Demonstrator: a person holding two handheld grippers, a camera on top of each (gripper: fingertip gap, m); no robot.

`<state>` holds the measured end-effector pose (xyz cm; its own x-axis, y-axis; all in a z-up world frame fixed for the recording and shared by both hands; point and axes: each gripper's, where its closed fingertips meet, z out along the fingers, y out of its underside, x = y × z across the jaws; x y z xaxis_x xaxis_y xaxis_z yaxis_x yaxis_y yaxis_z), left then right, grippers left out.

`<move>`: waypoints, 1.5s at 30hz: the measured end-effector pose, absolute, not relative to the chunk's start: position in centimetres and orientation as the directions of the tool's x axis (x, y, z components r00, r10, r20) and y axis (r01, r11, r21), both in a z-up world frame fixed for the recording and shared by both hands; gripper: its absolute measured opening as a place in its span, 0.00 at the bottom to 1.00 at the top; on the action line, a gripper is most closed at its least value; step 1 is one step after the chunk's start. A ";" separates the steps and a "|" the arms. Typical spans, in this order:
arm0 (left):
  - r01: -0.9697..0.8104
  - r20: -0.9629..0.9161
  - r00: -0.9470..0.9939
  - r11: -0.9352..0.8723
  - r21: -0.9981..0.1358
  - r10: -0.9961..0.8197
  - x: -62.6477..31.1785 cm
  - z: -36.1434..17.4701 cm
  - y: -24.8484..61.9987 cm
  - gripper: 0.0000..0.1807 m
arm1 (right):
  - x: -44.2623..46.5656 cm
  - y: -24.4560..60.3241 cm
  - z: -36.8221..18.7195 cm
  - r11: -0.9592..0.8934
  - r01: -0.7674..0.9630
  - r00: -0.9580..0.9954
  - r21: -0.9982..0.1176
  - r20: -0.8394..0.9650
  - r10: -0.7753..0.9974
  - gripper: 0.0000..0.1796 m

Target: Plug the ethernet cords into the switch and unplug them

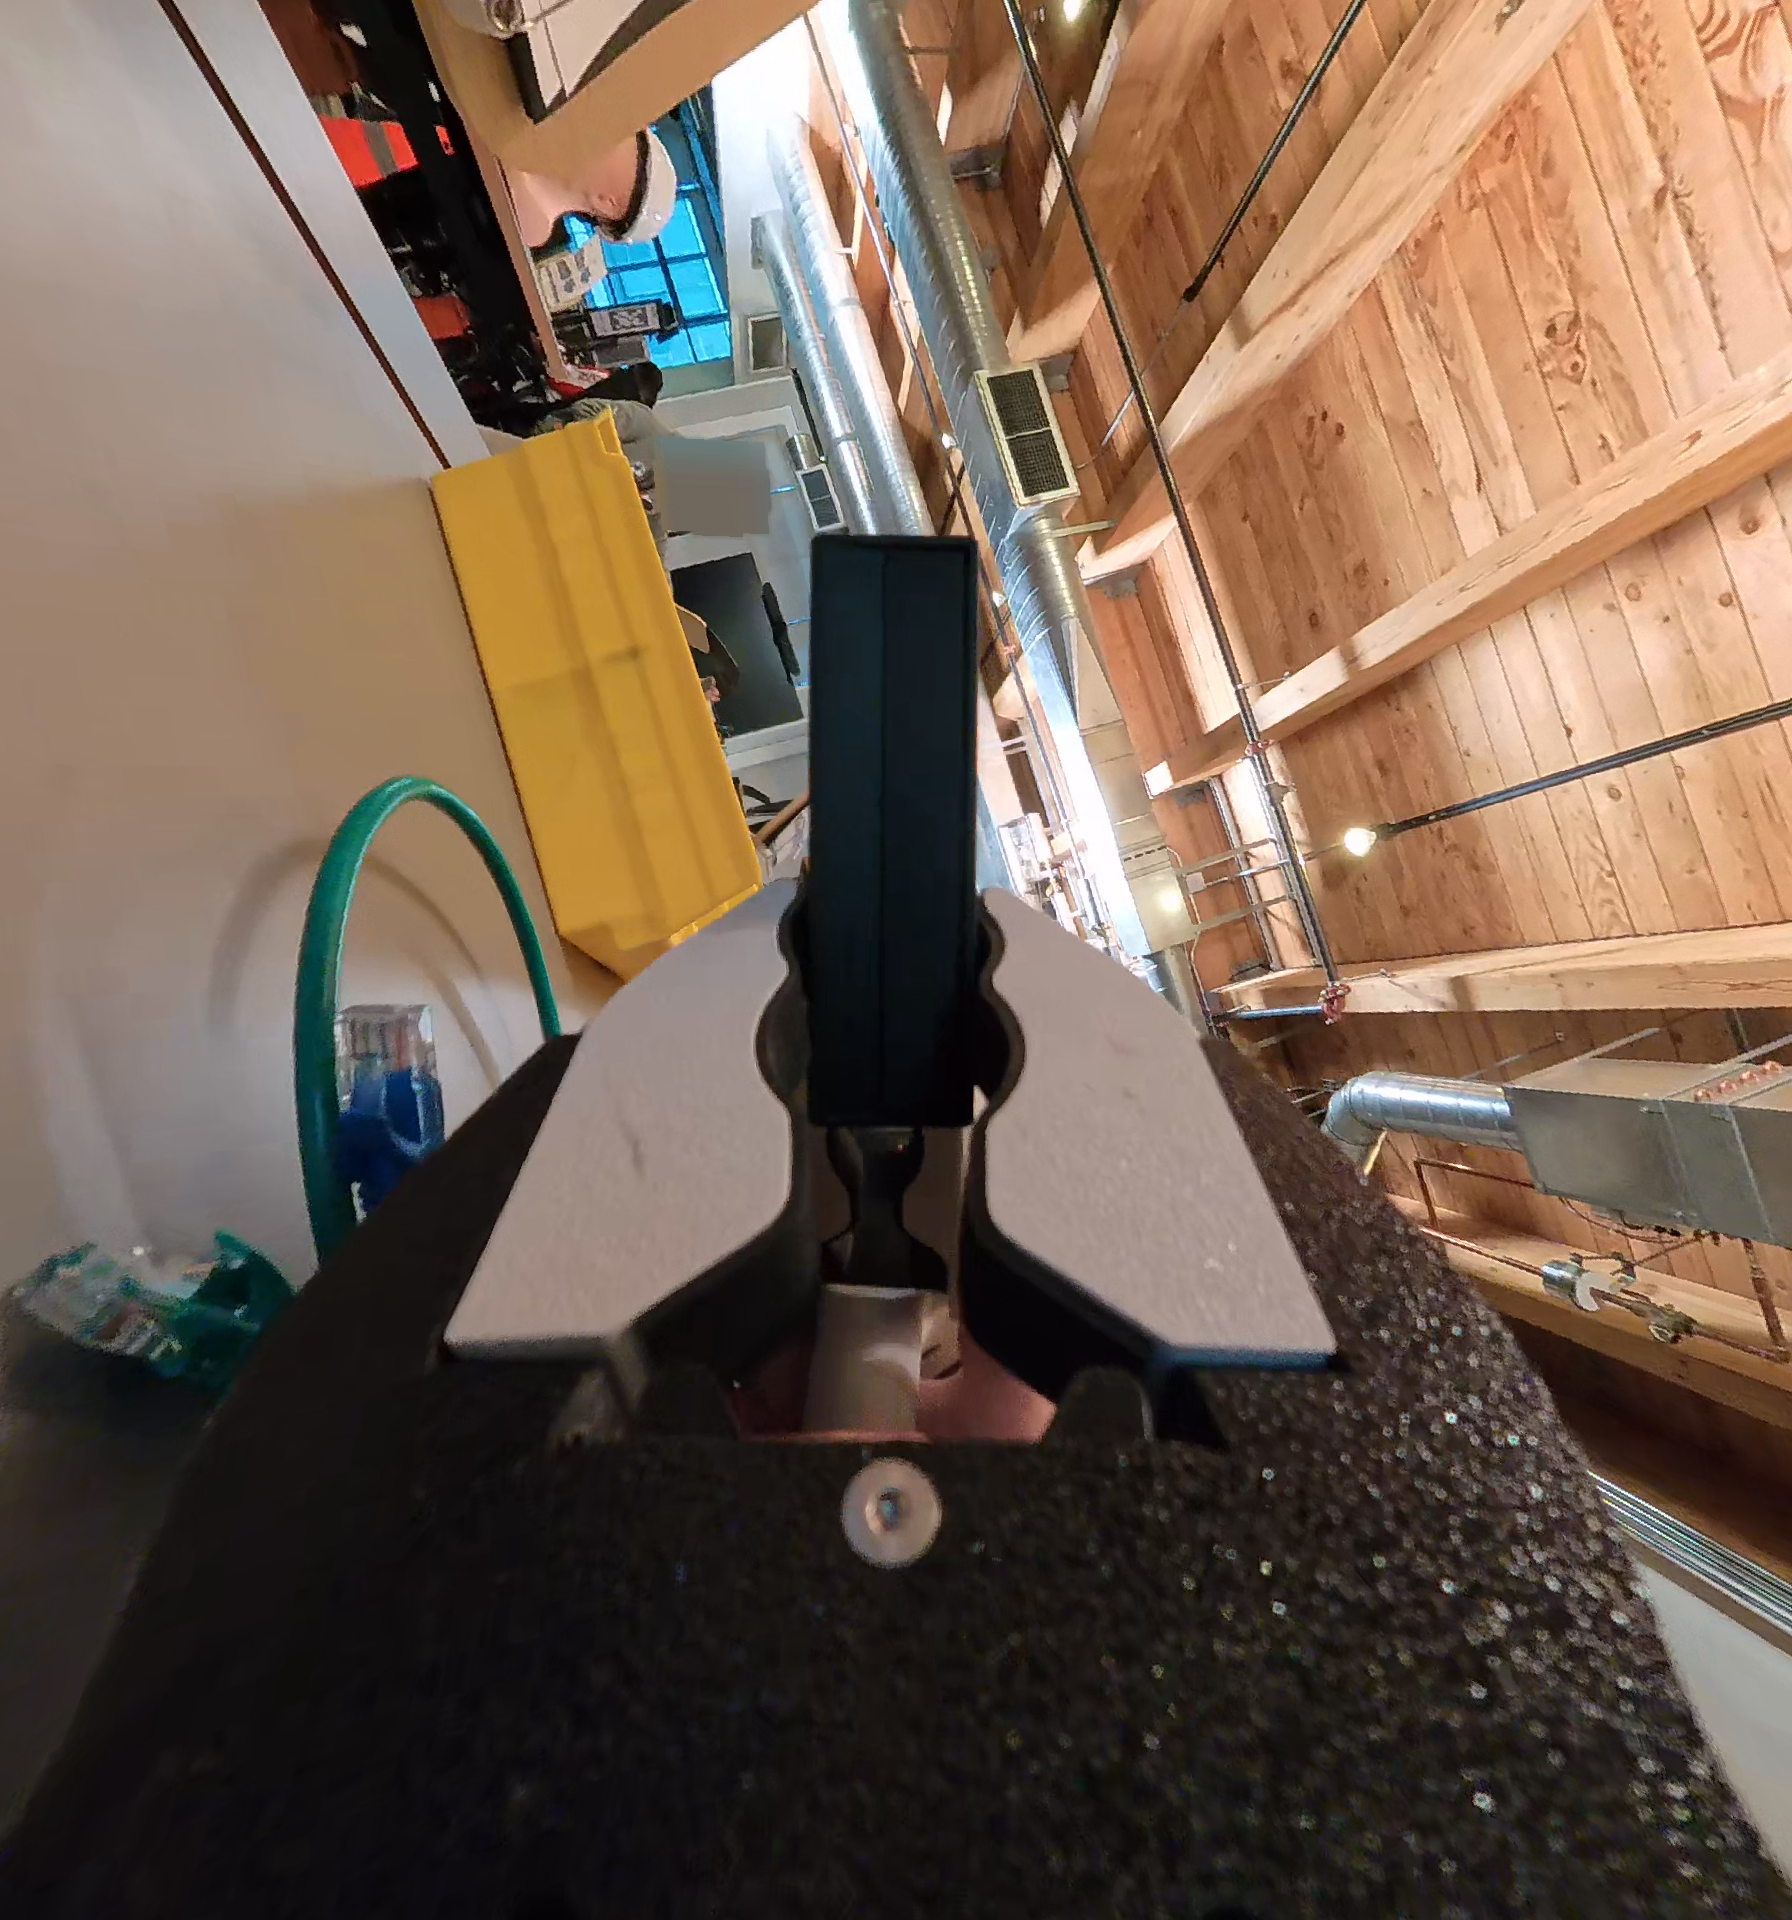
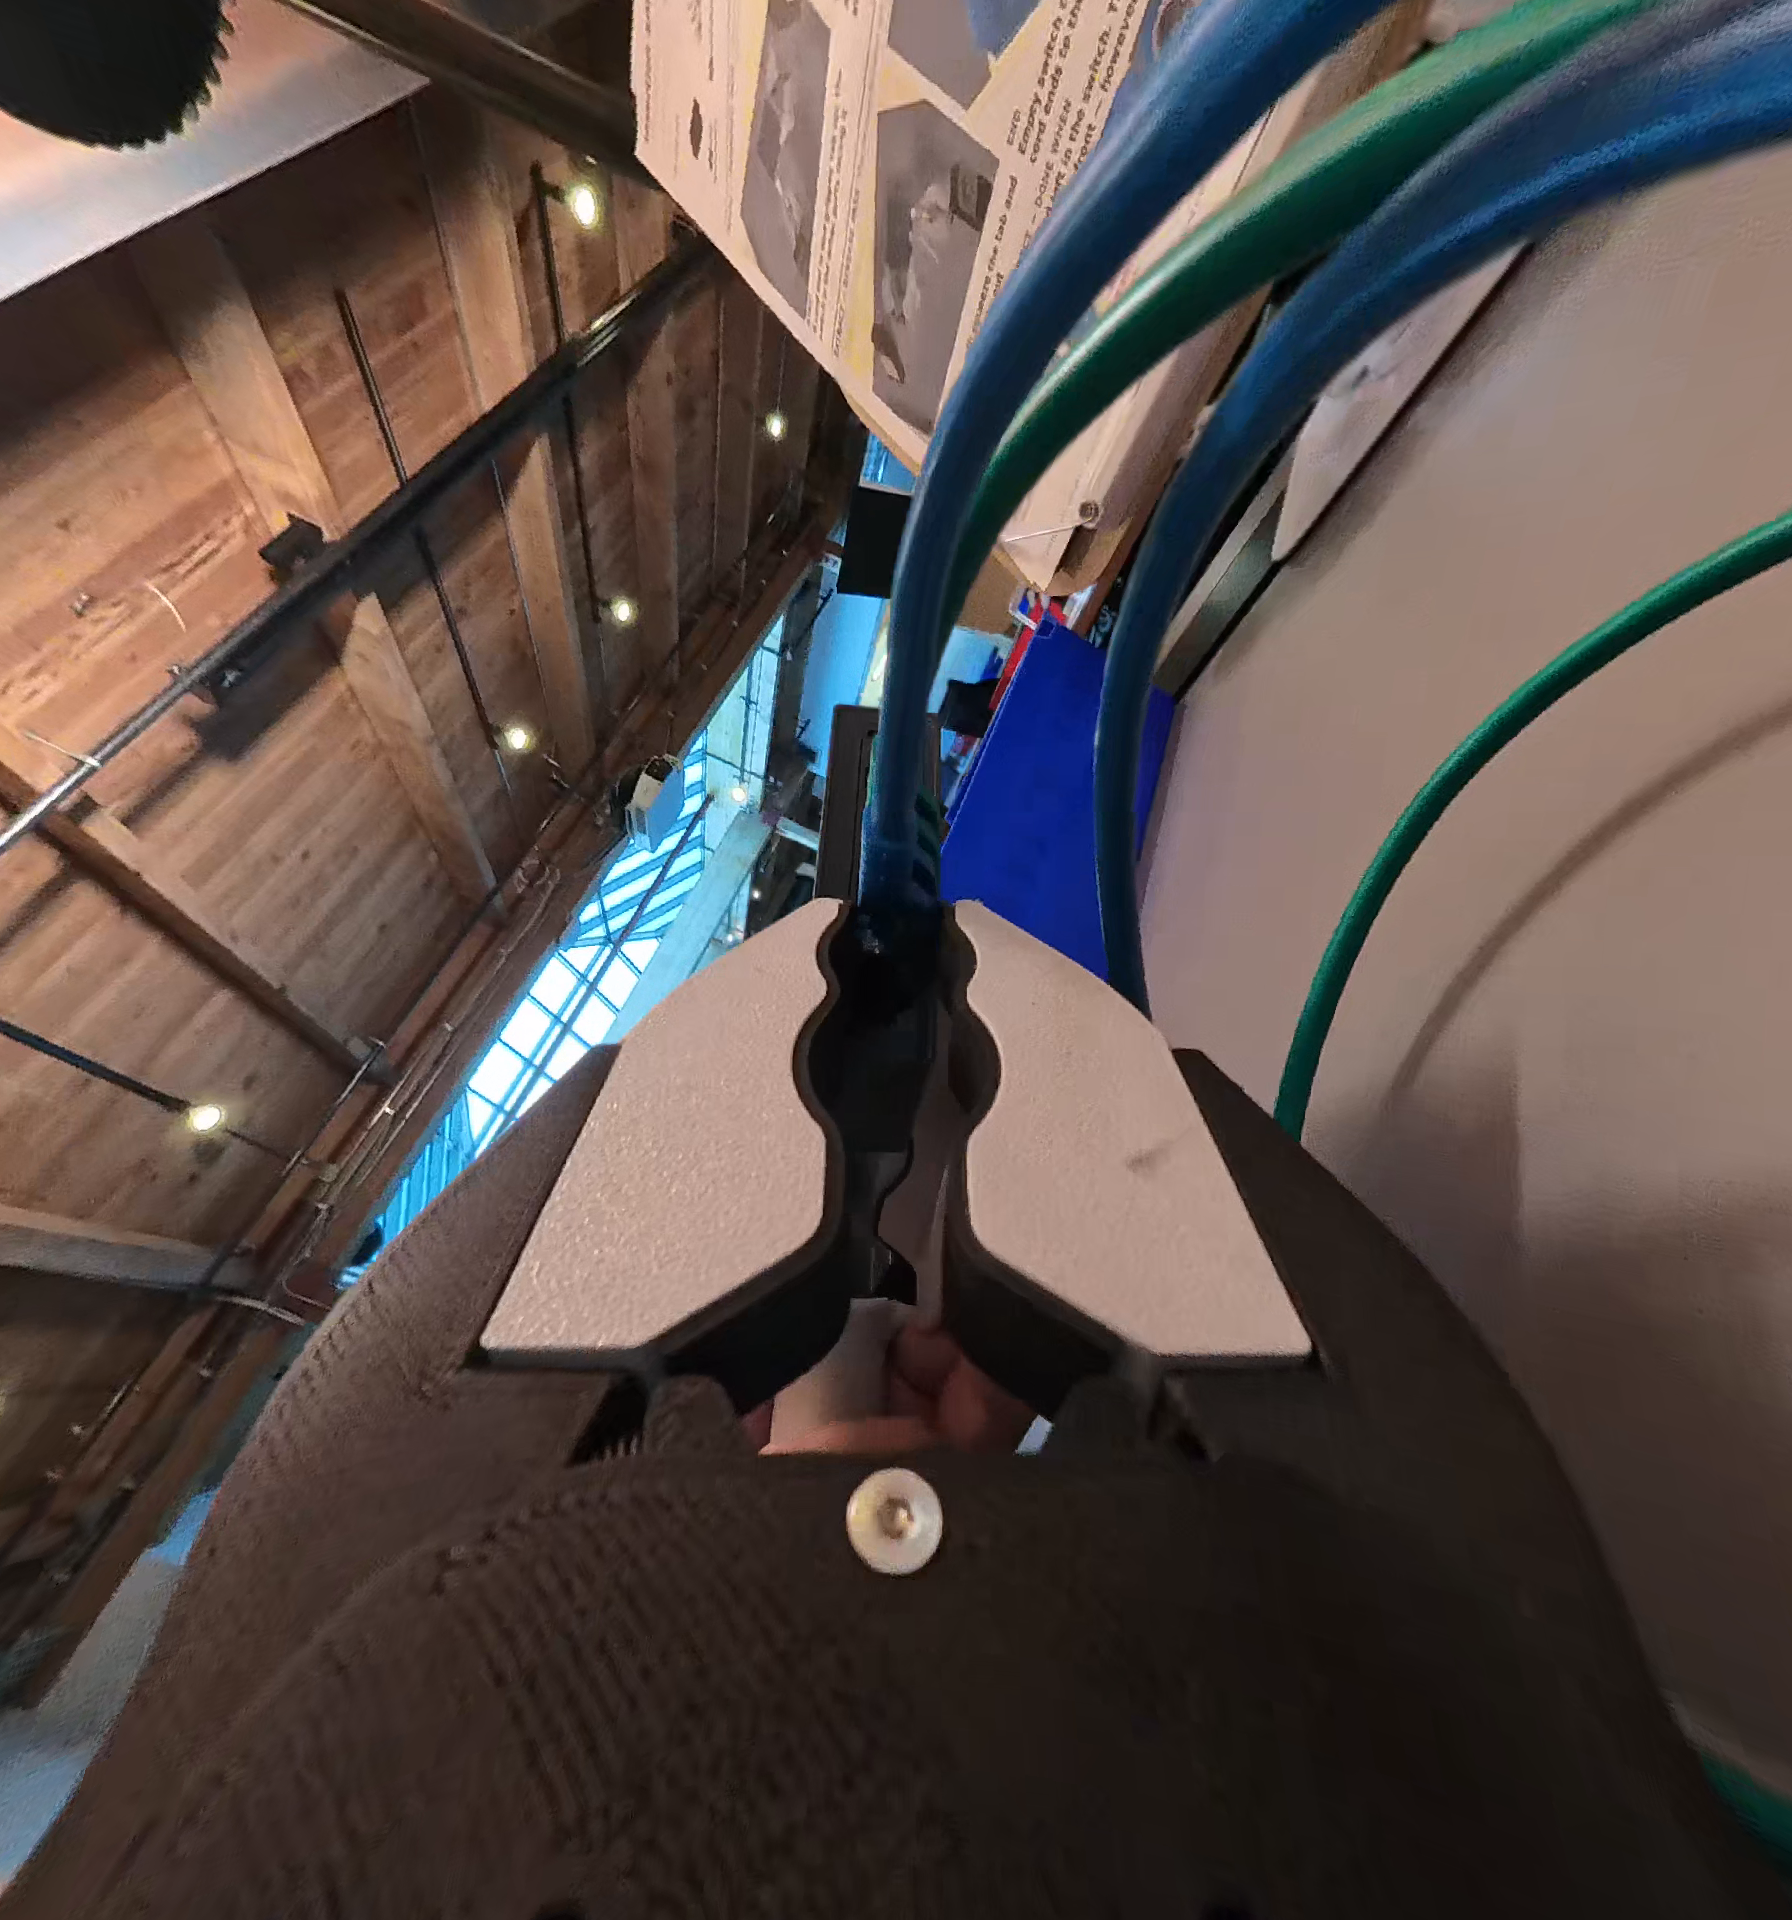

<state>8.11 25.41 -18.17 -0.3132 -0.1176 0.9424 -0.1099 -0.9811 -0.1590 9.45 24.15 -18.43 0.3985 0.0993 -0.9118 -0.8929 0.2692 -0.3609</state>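
Black and flat, the switch [image 1: 890, 831] stands edge-on between the fingers of the left gripper [image 1: 887, 914], which is clenched on its two sides; the switch sticks out forward past the fingertips. In the left wrist view a pale table [image 1: 144, 623] runs along the left side, and on it lie a loop of green cord [image 1: 409, 795], a loose blue plug [image 1: 388, 1091] and a loose green plug [image 1: 133, 1309], all apart from the switch. A yellow bin [image 1: 601, 686] stands farther back on the table. In the right wrist view the right gripper [image 2: 897, 925] is closed around the boot of a blue cord [image 2: 907, 727], just at its tips. A second blue cord [image 2: 1287, 416] and the green cord [image 2: 1494, 748] curve beside it over the table [image 2: 1598, 935]. A printed sheet [image 2: 850, 187] hangs behind them. Whether the held plug sits in a port of the switch, I cannot tell.
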 end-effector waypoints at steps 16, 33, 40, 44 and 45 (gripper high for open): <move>-0.116 0.938 -0.318 -0.976 -0.186 -0.141 8.5 -18.4 24.4 0.15 | 10.2 23.9 -18.5 0.303 -0.875 0.426 -0.378 -0.898 0.109 0.08; -0.241 0.902 -0.313 -0.893 -0.379 -0.298 8.8 -19.0 22.5 0.16 | 11.3 22.3 -18.3 0.379 -0.866 0.408 -0.327 -0.899 0.158 0.07; -0.281 0.911 -0.306 -0.888 -0.365 -0.278 8.8 -19.3 22.1 0.15 | 11.5 22.0 -18.6 0.400 -0.850 0.425 -0.343 -0.895 0.134 0.07; -0.281 0.917 -0.305 -0.896 -0.345 -0.258 8.9 -19.3 22.1 0.15 | 11.6 22.1 -18.5 0.406 -0.841 0.435 -0.357 -0.893 0.117 0.07; -0.283 0.918 -0.303 -0.896 -0.342 -0.255 8.9 -19.3 22.1 0.15 | 11.7 22.1 -18.5 0.406 -0.840 0.437 -0.359 -0.892 0.114 0.07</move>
<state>8.90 22.06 -19.29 -0.3035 -0.2547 0.9182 -0.2830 -0.8960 -0.3421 11.68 22.11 -18.52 0.4368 0.1144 -0.8923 -0.8402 0.4063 -0.3592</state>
